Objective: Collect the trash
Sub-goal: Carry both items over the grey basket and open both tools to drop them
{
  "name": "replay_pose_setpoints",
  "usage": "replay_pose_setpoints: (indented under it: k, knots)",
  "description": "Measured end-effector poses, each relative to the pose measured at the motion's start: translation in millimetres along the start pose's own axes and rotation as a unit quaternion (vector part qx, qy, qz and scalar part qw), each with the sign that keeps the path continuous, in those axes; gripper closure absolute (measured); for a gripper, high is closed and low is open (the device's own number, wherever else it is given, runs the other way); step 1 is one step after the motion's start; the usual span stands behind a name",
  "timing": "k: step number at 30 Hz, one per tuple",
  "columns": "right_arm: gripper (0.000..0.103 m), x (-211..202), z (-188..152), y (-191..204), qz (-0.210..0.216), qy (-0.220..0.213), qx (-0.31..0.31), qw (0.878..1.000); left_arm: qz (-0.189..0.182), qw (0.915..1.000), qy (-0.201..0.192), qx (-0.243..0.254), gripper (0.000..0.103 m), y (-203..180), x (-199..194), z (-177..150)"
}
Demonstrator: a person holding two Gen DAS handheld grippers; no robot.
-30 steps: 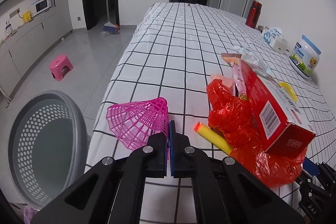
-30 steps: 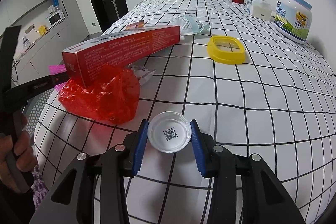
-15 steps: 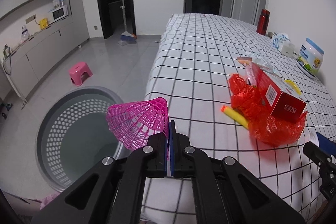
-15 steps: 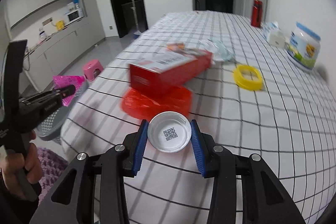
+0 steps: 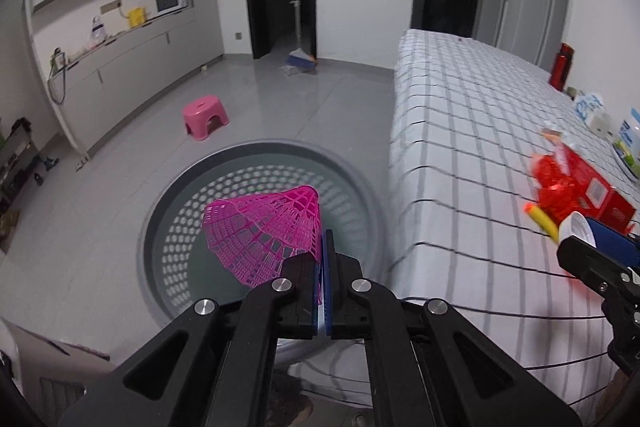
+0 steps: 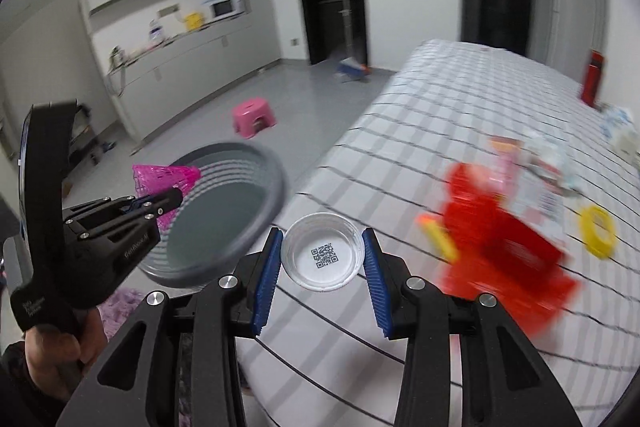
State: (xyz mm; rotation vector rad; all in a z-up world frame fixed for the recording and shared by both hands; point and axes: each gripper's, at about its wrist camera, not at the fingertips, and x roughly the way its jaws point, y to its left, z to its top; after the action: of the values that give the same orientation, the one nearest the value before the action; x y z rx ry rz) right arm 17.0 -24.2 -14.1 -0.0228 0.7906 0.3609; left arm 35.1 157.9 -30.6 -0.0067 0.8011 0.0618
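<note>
My left gripper (image 5: 322, 269) is shut on the rim of a pink mesh cone (image 5: 264, 227), which hangs above the grey perforated basket (image 5: 168, 247) on the floor. From the right wrist view the same left gripper (image 6: 176, 197) carries the pink mesh cone (image 6: 160, 177) over the basket (image 6: 256, 163). My right gripper (image 6: 322, 259) is shut on a small clear plastic cup (image 6: 322, 255) with a code printed inside, held over the table's near corner. That cup (image 5: 578, 227) and the right gripper (image 5: 592, 241) show at the right edge of the left wrist view.
On the checked tablecloth (image 5: 460, 131) lie a red plastic bag (image 6: 472, 195), a red carton (image 5: 596, 191), a yellow foam piece (image 5: 542, 219) and a yellow ring (image 6: 598, 231). A pink stool (image 5: 205, 117) stands on the floor beyond the basket. A hand (image 6: 56, 347) grips the left tool.
Both grippers have swung left off the table toward the basket. The pink cone now hangs over the basket's opening. The cup has travelled to the table's corner, still gripped.
</note>
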Motion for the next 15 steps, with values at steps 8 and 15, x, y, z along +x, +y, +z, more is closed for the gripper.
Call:
replay_pose_setpoints:
  k: [8,15]
  knots:
    - [0.064,72,28,46,0.057,0.049,-0.034,0.997,0.035,0.9982,0.033,-0.037,0.100,54,34,1]
    - [0.064,119,42,64,0.080,0.075,-0.032,0.993,0.041,0.9973,0.042,-0.045,0.099,77,60,4]
